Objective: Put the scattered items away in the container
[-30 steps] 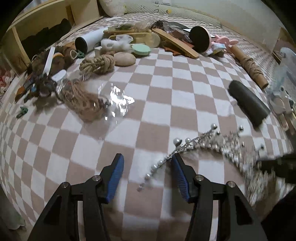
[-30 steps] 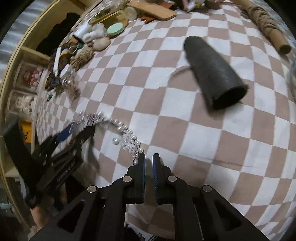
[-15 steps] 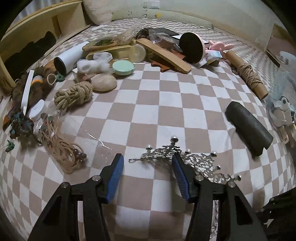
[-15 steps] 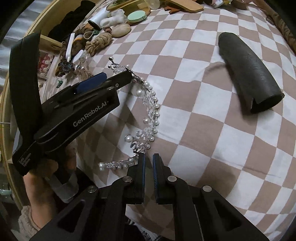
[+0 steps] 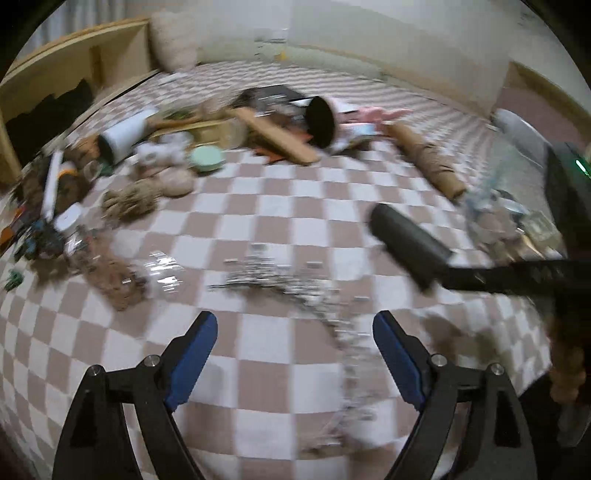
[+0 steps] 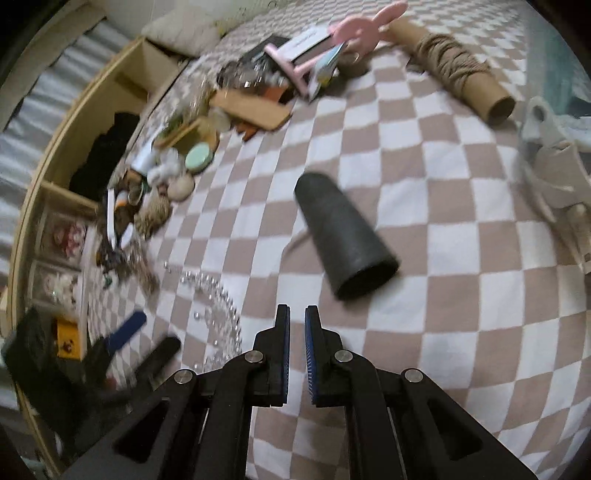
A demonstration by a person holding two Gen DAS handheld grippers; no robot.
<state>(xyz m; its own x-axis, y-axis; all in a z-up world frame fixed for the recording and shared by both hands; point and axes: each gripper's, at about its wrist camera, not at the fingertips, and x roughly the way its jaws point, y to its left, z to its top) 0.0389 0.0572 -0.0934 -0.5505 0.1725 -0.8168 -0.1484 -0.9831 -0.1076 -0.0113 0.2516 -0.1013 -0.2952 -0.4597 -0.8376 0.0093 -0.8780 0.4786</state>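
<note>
A silver beaded tiara point(image 5: 295, 284) lies on the checked cloth, blurred by motion, just beyond my left gripper point(image 5: 295, 325), which is open wide and holds nothing. In the right wrist view the tiara point(image 6: 218, 306) lies left of my right gripper point(image 6: 297, 314), whose fingers stand nearly together with nothing seen between them. A black foam tube point(image 6: 343, 236) lies just ahead of the right gripper. It also shows at the right in the left wrist view as a black tube point(image 5: 406, 243). A clear container point(image 5: 506, 218) with pale items inside sits at the right edge.
A pile of items lies at the far side: a twine-wound cardboard roll point(image 6: 458, 70), a pink rabbit stand point(image 6: 351, 33), a wooden board point(image 6: 251, 110), a mint lid point(image 6: 199, 158) and a rope knot point(image 5: 129, 203). Wooden shelves point(image 6: 92, 122) border the left.
The left gripper has opened wider and drawn back from the tiara. The right gripper has swung away from the tiara toward the black tube. The tiara now rests on the cloth.
</note>
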